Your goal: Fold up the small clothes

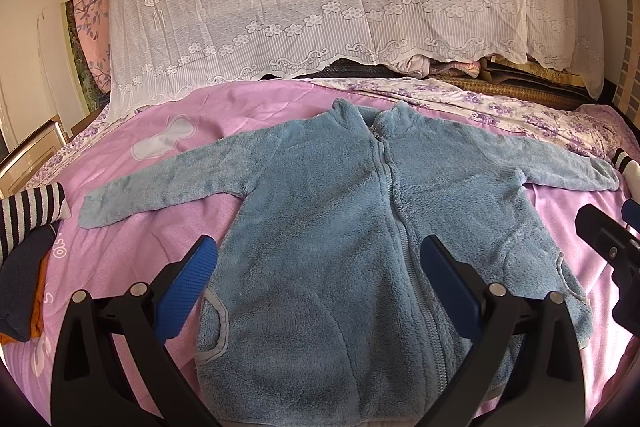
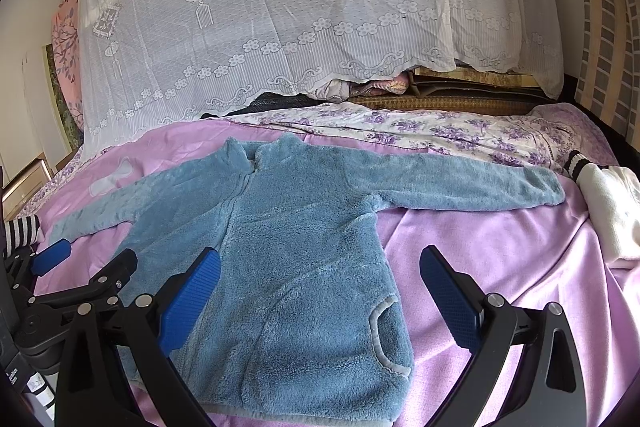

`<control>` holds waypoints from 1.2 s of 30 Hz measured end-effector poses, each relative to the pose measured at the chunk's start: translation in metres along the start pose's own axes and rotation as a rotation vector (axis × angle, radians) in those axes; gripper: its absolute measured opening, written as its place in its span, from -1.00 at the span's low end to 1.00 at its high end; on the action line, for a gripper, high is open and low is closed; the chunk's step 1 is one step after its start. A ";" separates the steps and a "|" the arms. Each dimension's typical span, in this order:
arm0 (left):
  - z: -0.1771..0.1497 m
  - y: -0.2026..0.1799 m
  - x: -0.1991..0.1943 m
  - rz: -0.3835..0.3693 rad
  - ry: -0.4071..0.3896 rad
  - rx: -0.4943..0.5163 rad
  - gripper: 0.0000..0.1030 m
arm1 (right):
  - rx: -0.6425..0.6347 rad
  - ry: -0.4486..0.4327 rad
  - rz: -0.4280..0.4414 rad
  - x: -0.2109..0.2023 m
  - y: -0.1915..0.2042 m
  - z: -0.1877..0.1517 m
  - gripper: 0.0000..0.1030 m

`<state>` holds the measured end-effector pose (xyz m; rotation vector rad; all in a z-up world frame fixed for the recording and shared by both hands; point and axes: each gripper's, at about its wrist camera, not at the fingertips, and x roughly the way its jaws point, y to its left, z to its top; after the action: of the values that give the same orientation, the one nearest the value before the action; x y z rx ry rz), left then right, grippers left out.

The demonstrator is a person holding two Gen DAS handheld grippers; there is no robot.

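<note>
Fleece jacket [image 1: 320, 211] is being left spread flat on bed [image 2: 500, 259]; both tools, left [image 1: 320, 279] and right [image 2: 320, 283], are being held open, empty, above it.

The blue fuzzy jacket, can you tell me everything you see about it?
The blue fleece jacket is small, soft and fluffy. It lies flat, front up, on the pink bedspread, zip closed to the stand-up collar, both sleeves spread wide. Each side has a grey-trimmed pocket. Nothing holds it: both hand-held grippers, left and right, are open near its hem.
</note>
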<state>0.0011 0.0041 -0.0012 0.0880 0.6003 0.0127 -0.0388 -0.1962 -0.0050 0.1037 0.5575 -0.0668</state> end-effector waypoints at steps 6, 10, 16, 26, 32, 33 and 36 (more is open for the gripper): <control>0.000 0.000 0.000 0.001 0.000 0.000 0.92 | 0.003 0.001 0.001 0.001 0.000 -0.001 0.93; 0.000 0.000 0.000 0.001 -0.001 0.000 0.92 | 0.005 0.002 0.002 0.001 0.002 -0.004 0.93; 0.000 0.000 0.000 0.000 0.000 0.000 0.92 | 0.007 0.003 0.002 0.001 0.003 -0.005 0.93; -0.004 0.001 -0.001 -0.005 0.006 0.004 0.92 | 0.005 0.015 0.011 0.004 0.007 -0.011 0.93; -0.005 0.001 -0.001 -0.006 0.007 0.004 0.92 | -0.003 0.012 0.000 0.005 0.005 -0.010 0.93; -0.005 0.001 -0.001 -0.006 0.008 0.004 0.92 | -0.004 0.012 -0.002 0.005 0.004 -0.010 0.93; -0.004 0.001 0.000 -0.011 0.013 0.001 0.92 | 0.004 0.009 0.009 0.008 -0.004 -0.007 0.93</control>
<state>-0.0013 0.0058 -0.0049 0.0852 0.6136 0.0020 -0.0360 -0.1997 -0.0160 0.1101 0.5664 -0.0587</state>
